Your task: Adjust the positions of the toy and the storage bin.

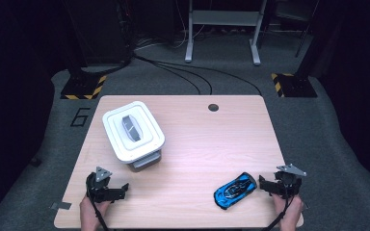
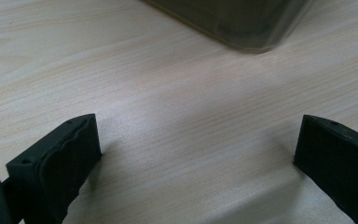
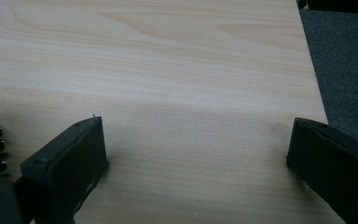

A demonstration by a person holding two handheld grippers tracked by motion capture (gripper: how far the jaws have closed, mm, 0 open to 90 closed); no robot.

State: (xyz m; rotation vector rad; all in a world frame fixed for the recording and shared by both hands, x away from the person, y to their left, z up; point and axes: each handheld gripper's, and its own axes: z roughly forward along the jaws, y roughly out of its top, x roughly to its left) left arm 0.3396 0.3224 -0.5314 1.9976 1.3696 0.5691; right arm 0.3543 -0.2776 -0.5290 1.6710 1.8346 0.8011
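The surface [image 1: 197,144] is a pale wood-grain top with little on it. The largest thing there is the white lidded box [image 1: 133,132], standing toward the far left, its lid shut with a grey handle let into the top; in the left gripper view one lower corner of the box [image 2: 242,23] sits just ahead of the jaws.

Next in size is the blue toy car [image 1: 235,190], near the front right edge, lying at a slant with one end just beside the right gripper [image 1: 266,185]. It looks like hard, glossy plastic, so likely light and stiff but slippery, and free to roll on its wheels. I would judge the safest hold to be across the body at its middle, jaws pressing the two flanks, not the sloped nose or tail.

The left gripper [image 1: 120,188] rests near the front left, well apart from the car, jaws spread wide over bare wood with nothing between them. The right gripper is likewise released and holds nothing
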